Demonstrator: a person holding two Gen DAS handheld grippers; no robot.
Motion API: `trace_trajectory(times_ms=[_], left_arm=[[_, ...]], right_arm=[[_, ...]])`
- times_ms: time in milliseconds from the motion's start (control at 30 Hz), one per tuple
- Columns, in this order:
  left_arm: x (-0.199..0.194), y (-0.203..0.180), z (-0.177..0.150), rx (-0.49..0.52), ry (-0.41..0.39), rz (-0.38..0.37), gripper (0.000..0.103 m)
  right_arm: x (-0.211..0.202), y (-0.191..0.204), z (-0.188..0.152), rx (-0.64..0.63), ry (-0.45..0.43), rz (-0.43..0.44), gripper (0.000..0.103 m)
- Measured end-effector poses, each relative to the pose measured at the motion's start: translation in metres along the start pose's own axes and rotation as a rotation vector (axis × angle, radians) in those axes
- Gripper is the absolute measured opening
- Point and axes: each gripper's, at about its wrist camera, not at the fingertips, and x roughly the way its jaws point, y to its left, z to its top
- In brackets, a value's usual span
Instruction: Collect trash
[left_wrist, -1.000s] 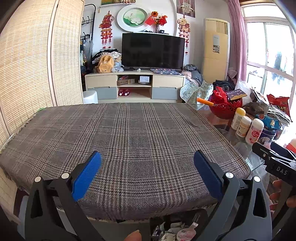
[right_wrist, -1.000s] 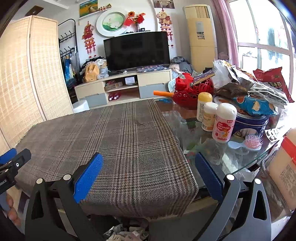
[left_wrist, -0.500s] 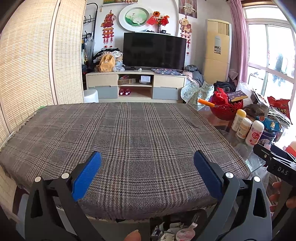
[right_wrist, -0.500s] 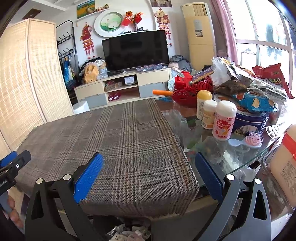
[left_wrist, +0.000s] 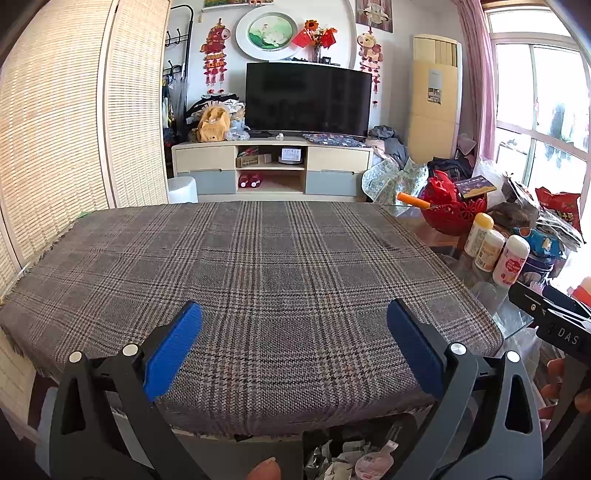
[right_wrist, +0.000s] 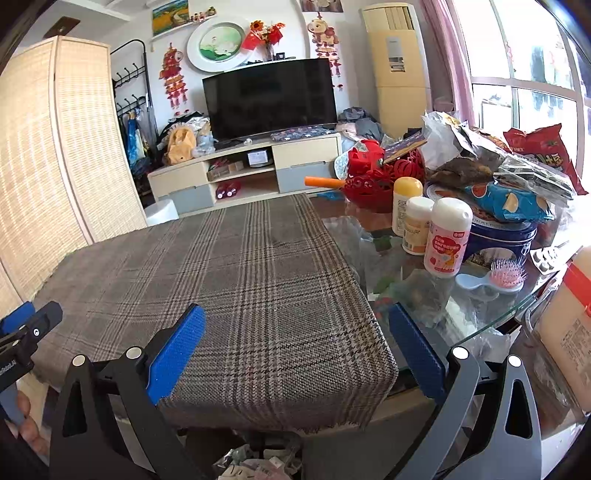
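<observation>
Well, standing by the table, this is how it looks.

Left gripper (left_wrist: 294, 347): claw spread wide, blue pads well apart, nothing between them; it hangs over the near edge of the plaid cloth (left_wrist: 258, 266).

Right gripper (right_wrist: 297, 349): likewise wide and empty, poised over the near right corner of the cloth where the glass tabletop (right_wrist: 480, 314) begins.

Trash (left_wrist: 354, 459): a heap of crumpled wrappers and a small foil-lidded cup sits below the table edge at 6 o'clock in both wrist views, probably in a bin, though the container itself is too hidden to be sure.

Cloth surface: I see no litter on it.

Clutter: at 3 o'clock, three bottles (right_wrist: 447, 236), a blue tin (right_wrist: 498, 240), snack bags (right_wrist: 509, 203) and a pink hairbrush (right_wrist: 508, 271) crowd the glass.

Stage: my guess is the collecting is near done, or the next piece lies among that clutter.

Risk: reaching right, an open finger could topple the tall bottles, which stand close together, or skid on glass; full snack bags might also be mistaken for rubbish.
</observation>
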Motion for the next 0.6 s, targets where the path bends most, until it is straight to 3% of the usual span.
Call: trace_trajectory(times_ms=[600], left_arm=[[-0.0058, -0.0081, 0.0, 0.051, -0.016, -0.008, 0.095]], right_arm=[[-0.0026, -0.0025, 0.0012, 0.002, -0.005, -0.014, 0.1]])
